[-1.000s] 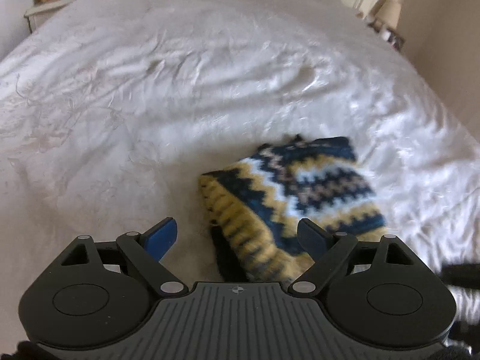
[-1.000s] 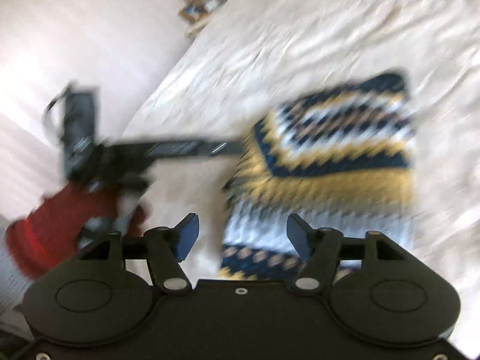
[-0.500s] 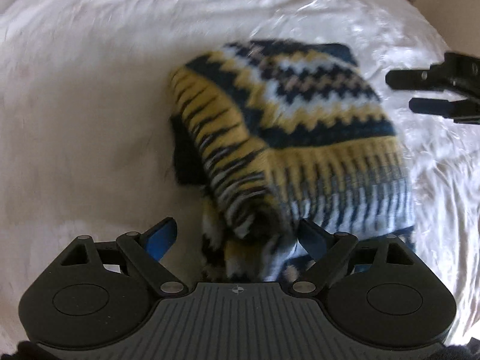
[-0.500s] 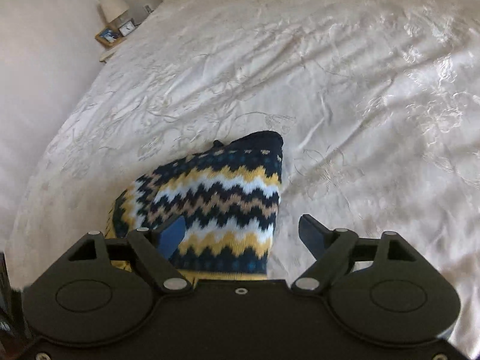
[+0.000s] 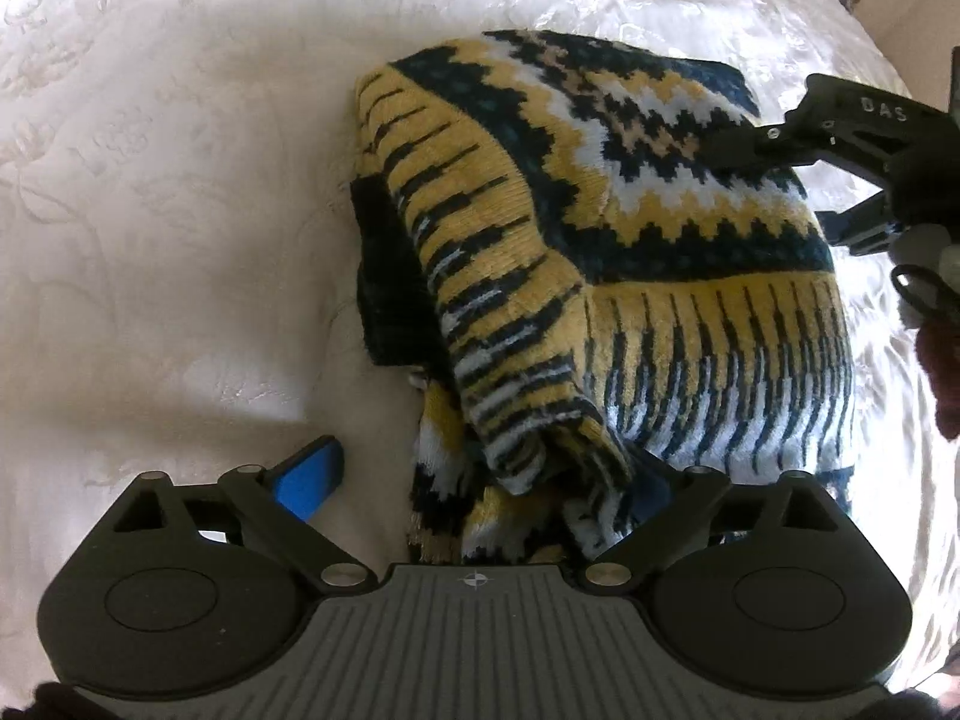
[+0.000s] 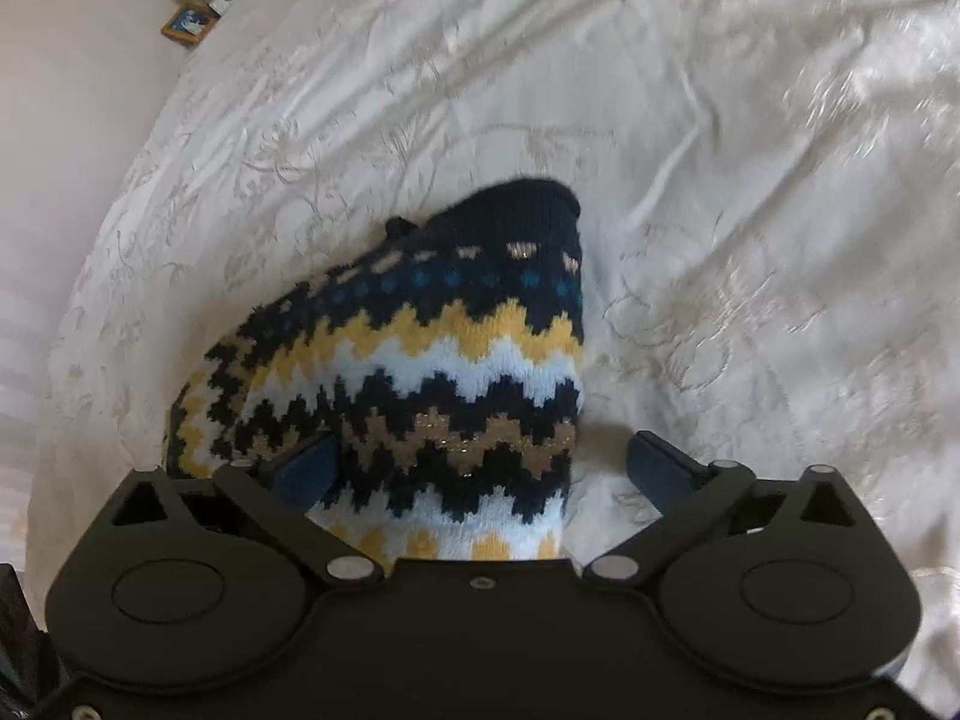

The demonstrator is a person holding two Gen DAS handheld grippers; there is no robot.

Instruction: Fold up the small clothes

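A folded knit sweater (image 5: 630, 228) with navy, yellow and white zigzag bands lies on the white bedspread (image 5: 150, 210). My left gripper (image 5: 486, 480) hangs close over its near corner with jaws opening. The blue left pad (image 5: 312, 477) stands apart on the sheet, and the knit partly covers the right finger. My right gripper (image 6: 483, 468) straddles the sweater's (image 6: 450, 372) right edge, jaws opening wide. Its right finger (image 6: 660, 468) is clear of the cloth, over the sheet. In the left wrist view the right gripper's black fingers (image 5: 756, 141) reach in over the sweater's far right side.
The embroidered bedspread (image 6: 720, 180) stretches wide around the sweater. A nightstand with a picture frame (image 6: 186, 24) stands past the bed's far left edge. A dark red sleeve (image 5: 942, 372) shows at the right rim of the left wrist view.
Both grippers have come down close over the sweater. The right one swung across to the sweater's right edge, and its jaws widened. The left jaws widened a little.
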